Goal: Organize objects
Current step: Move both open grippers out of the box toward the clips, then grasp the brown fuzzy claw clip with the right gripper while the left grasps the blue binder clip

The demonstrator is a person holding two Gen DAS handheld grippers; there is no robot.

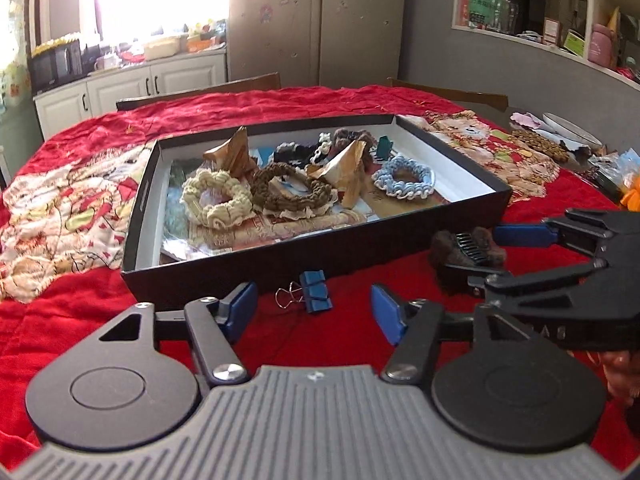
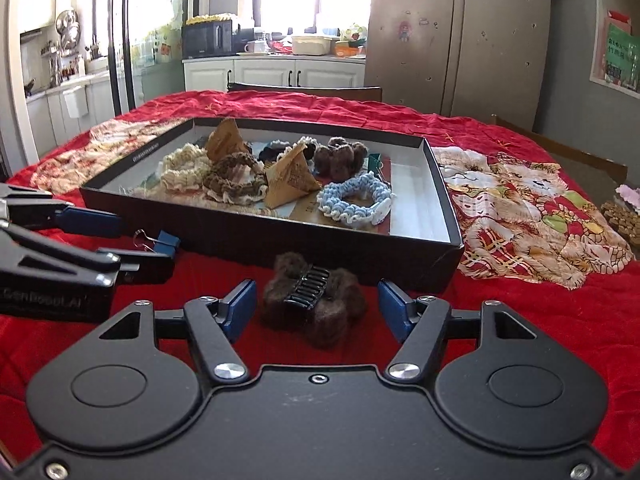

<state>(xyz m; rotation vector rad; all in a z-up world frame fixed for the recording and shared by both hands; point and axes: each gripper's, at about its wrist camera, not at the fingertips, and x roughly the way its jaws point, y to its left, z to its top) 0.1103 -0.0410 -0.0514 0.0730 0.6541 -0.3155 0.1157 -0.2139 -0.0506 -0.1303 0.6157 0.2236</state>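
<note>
A shallow black box (image 1: 224,268) (image 2: 256,240) on the red cloth holds cream, brown and blue scrunchies, two paper pyramids and a furry clip. A blue binder clip (image 1: 316,296) (image 2: 166,242) lies in front of the box, just ahead of my open left gripper (image 1: 314,314). A brown furry hair claw (image 2: 316,300) (image 1: 464,256) lies in front of the box, between the fingers of my open right gripper (image 2: 318,306). Neither gripper holds anything. The right gripper also shows at the right of the left wrist view (image 1: 480,256).
A red patterned cloth (image 1: 80,200) covers the table. A plate (image 1: 568,128) and a brown woven item (image 1: 540,144) lie at the far right with small clutter. Chair backs stand behind the table. Cabinets and a fridge stand beyond.
</note>
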